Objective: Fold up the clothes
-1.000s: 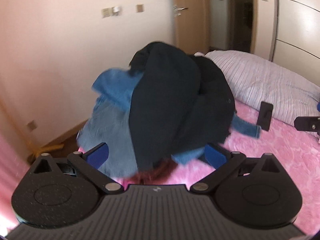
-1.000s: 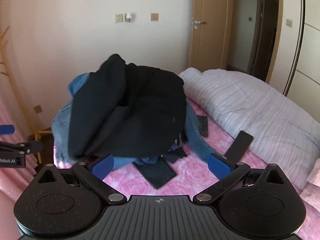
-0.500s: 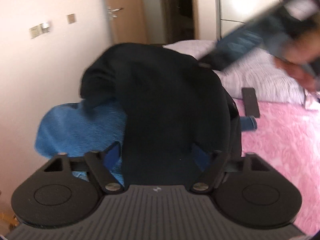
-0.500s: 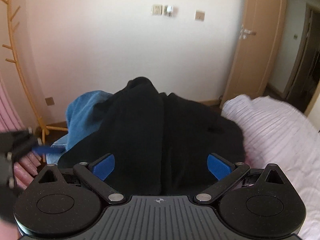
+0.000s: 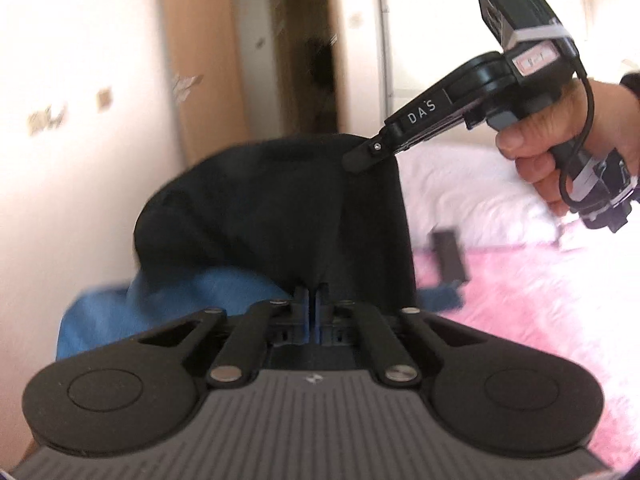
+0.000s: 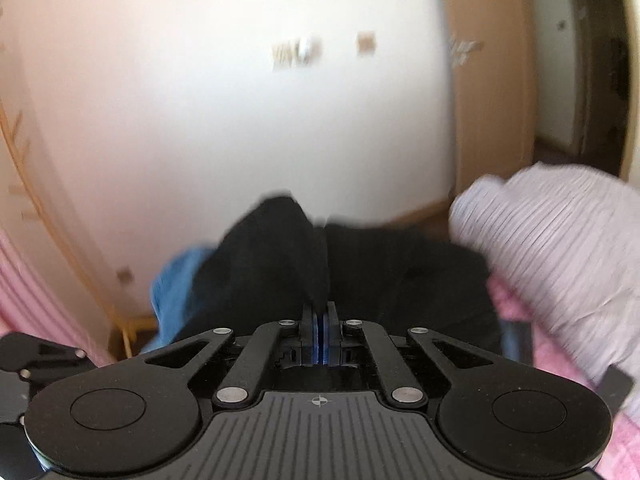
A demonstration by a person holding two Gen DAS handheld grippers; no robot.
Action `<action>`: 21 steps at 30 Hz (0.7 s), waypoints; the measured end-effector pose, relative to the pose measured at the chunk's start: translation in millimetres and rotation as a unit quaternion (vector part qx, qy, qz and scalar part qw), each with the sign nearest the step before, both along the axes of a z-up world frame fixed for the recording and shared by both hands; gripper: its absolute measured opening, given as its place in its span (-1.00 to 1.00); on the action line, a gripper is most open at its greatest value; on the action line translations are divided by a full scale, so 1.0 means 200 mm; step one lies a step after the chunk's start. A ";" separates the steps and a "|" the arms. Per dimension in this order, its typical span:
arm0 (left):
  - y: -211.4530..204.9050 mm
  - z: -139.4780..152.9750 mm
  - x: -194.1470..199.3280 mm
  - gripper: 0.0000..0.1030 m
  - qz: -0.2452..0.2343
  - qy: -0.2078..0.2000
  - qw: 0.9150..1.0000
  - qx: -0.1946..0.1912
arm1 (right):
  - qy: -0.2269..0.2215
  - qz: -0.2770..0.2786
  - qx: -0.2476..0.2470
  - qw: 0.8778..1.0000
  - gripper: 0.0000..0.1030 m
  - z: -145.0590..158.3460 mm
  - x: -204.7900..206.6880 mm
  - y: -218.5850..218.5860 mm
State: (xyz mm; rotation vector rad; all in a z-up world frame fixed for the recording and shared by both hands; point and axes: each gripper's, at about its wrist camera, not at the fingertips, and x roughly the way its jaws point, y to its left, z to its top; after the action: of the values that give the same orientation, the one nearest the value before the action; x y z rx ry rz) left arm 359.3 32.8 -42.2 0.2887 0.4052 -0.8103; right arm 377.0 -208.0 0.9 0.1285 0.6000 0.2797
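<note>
A black garment [image 5: 276,208] sits on top of a pile on the pink bed, over blue denim clothes [image 5: 168,300]. My left gripper [image 5: 311,304] is shut on the near edge of the black garment. My right gripper [image 6: 320,316] is shut on another part of the black garment [image 6: 280,264]. In the left wrist view the right gripper [image 5: 362,156], held in a hand, pinches the garment's top right edge. Blue denim [image 6: 176,280] shows at the left of the right wrist view.
A pink bedspread [image 5: 540,320] covers the bed, with a striped white pillow [image 6: 560,248] at the right. A dark flat object [image 5: 450,256] lies on the bedspread. A wooden coat rack [image 6: 52,224] stands by the wall at left. A door [image 5: 208,80] is behind the pile.
Both grippers have moved in onto the black garment and closed on it. They were open before. The right gripper now shows in the left wrist view, holding the cloth's upper edge.
</note>
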 end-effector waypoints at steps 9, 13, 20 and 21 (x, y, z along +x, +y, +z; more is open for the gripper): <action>-0.54 0.18 -0.71 -1.00 -0.189 -0.022 0.982 -0.011 | -0.052 -0.111 -0.004 0.992 -1.00 0.28 -0.96 -0.61; -0.83 0.11 -1.15 -1.00 -0.265 0.001 0.964 0.008 | -0.020 -0.171 0.005 0.985 -1.00 0.19 -1.52 -0.93; -1.21 -0.13 -1.88 -1.00 -0.356 0.071 0.930 0.055 | 0.042 -0.245 0.013 0.969 -1.00 -0.02 -2.39 -1.25; -1.26 -0.16 -1.96 -1.00 -0.370 0.083 0.924 0.058 | 0.052 -0.257 0.011 0.965 -1.00 -0.04 -2.51 -1.28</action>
State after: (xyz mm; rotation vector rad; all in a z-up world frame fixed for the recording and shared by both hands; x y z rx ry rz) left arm -33.6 -218.5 -74.6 0.4976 0.5108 -1.5639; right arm -124.5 -463.2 -7.2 0.3155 0.6465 -0.2250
